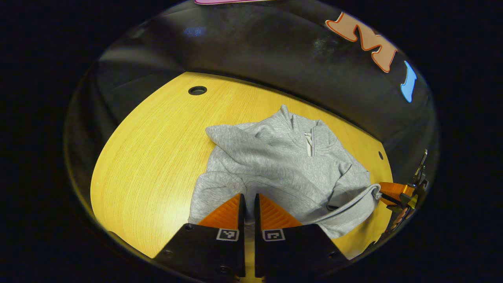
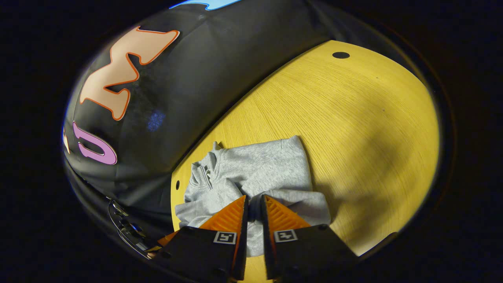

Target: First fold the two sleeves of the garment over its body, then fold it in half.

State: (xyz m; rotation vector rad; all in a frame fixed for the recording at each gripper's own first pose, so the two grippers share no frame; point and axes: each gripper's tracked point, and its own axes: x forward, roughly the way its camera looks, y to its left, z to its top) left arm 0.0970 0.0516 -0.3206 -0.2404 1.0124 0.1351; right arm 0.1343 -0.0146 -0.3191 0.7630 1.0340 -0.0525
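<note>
A grey zip-neck sweatshirt (image 1: 275, 165) lies on the yellow wooden table (image 1: 157, 149), collar toward the far wall, with its sleeves lying folded in over the body. In the left gripper view my left gripper (image 1: 248, 196) is at the near hem, jaws nearly together with grey fabric pinched between them. Off to the right, the right gripper (image 1: 387, 192) holds the hem's other corner, and a strip of hem is lifted off the table. In the right gripper view the right gripper (image 2: 254, 198) is closed on the sweatshirt (image 2: 259, 165), fabric showing between its fingers.
The black cloth wall (image 1: 275, 59) runs close behind the table's far edge. A round cable hole (image 1: 197, 90) sits at the far left of the table and a small hole (image 1: 380, 155) near the right edge. Bare tabletop (image 2: 373, 129) stretches beside the garment.
</note>
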